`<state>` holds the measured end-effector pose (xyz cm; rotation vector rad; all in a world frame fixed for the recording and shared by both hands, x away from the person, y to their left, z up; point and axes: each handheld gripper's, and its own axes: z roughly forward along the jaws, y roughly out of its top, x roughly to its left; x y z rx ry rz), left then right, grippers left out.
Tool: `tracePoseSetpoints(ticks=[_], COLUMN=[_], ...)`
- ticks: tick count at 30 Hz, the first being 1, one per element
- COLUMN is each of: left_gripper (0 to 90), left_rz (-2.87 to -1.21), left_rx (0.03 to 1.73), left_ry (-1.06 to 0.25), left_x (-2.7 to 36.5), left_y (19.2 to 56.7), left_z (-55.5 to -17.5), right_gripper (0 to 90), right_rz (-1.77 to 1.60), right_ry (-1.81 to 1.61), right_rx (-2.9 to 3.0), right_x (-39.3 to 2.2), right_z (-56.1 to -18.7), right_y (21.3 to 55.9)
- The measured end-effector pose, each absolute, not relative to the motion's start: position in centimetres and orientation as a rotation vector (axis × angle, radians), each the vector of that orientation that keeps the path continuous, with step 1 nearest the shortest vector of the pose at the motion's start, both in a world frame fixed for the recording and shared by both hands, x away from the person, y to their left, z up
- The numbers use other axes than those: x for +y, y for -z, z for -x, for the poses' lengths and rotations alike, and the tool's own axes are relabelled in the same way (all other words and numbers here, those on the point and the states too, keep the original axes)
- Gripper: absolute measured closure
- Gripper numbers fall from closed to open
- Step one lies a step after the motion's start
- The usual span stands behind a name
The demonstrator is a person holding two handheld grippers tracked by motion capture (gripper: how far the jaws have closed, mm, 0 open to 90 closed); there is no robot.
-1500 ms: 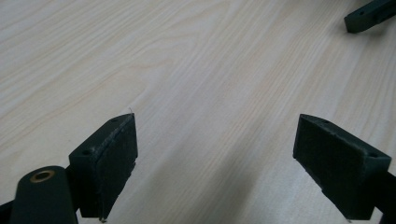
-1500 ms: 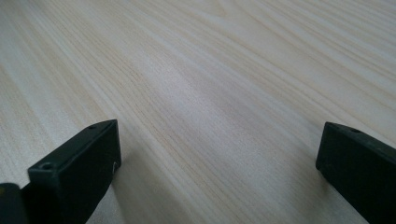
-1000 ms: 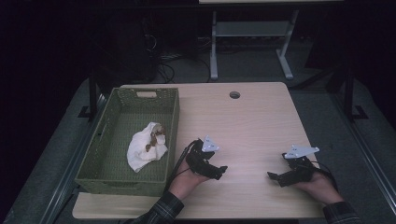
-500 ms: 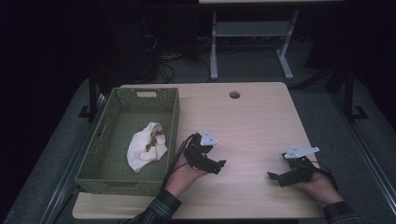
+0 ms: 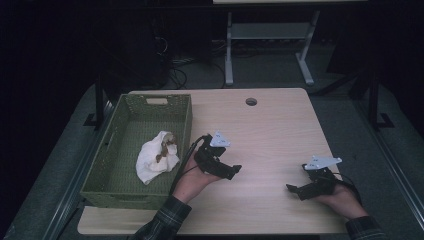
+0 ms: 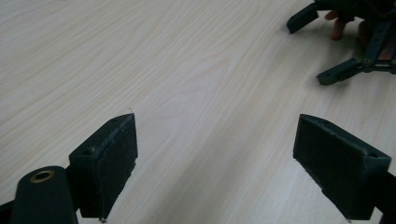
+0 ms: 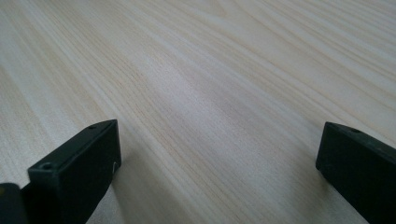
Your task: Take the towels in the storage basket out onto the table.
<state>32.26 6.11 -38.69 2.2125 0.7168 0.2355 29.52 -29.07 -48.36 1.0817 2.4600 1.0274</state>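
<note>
Left gripper: the left gripper (image 5: 231, 170) was held just above the table (image 5: 270, 125), right beside the basket's near right wall, its jaws pointing toward the person's right.
Left gripper's jaws: in the left gripper view they stood wide apart, with bare wood between the pads and nothing held.
Right gripper: the right gripper (image 5: 296, 190) sat low over the table near its front right edge, well apart from the left one, jaws pointing left.
Right gripper's jaws: in the right gripper view they were spread wide, with bare wood grain between them and nothing gripped.
Across the table: the left gripper view showed the right gripper (image 6: 327, 44) at its upper right, jaws parted, with fingertips (image 6: 337, 29) behind it.
Cloth: a crumpled white cloth (image 5: 156, 159) with a brown patch lay inside the green woven basket (image 5: 134, 107), in its near right part, close to the wall beside the left gripper.
Basket: it stood on the left side of the table, with a handle slot in its far wall.
Table: light wood, with a round hole (image 5: 251, 101) near its far edge.
</note>
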Motion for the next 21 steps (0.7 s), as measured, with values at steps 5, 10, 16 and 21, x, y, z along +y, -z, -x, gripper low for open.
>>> tracePoseSetpoints(ticks=[5, 10, 16, 21], left_gripper=[13.2, 13.2, 13.3, 13.4], left_rz=[-2.227, -2.234, -2.247, -2.253], left_rx=[0.702, 0.703, 0.707, 0.714], left_ry=[-0.219, -0.214, -0.207, -0.206], left_x=[6.4, 6.7, 7.4, 8.1], left_y=[37.9, 37.5, 36.9, 36.3], left_z=[-32.8, -33.0, -33.4, -33.8], right_gripper=[0.0, 0.0, 0.0, 0.0], right_rz=[-1.084, -1.085, -1.085, -1.084], right_ry=[-1.028, -1.028, -1.030, -1.030], right_rx=[2.459, 2.459, 2.458, 2.458], right_x=[-29.1, -29.1, -29.1, -29.1], right_z=[-29.5, -29.5, -29.5, -29.5], right_y=[48.4, 48.4, 48.4, 48.4])
